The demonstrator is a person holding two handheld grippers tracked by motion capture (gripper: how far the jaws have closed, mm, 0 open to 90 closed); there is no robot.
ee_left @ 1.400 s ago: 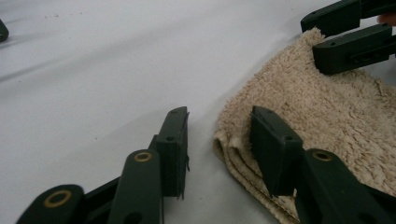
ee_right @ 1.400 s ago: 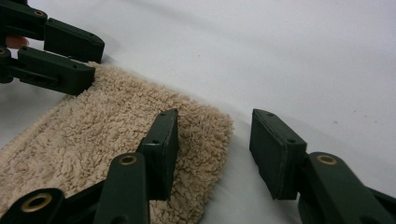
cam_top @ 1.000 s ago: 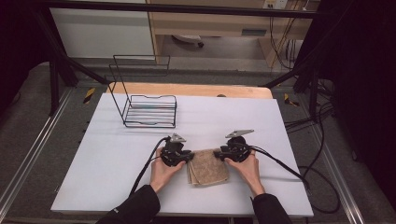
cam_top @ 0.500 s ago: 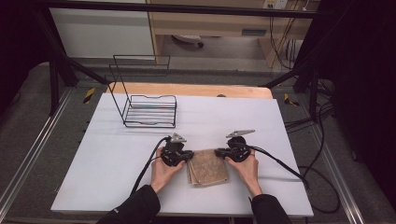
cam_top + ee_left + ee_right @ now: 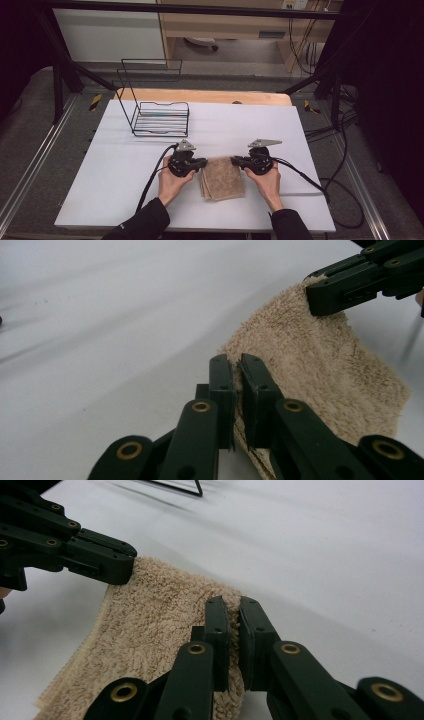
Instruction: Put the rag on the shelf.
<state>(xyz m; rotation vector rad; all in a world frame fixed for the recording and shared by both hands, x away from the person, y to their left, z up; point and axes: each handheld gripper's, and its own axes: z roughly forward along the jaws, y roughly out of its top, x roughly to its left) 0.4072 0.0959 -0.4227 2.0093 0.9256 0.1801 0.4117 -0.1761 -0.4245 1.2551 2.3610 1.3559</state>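
High view: tongs pinching towel

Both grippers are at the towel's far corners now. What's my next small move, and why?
Probably lift both corners together, just off the table. The left gripper and the right gripper each have jaws closed on a far corner of the folded beige towel, which lies flat on the white table. An even lift should keep it square.

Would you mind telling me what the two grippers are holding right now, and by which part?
Both hold the folded towel: the left gripper pinches its far left corner and the right gripper its far right corner.
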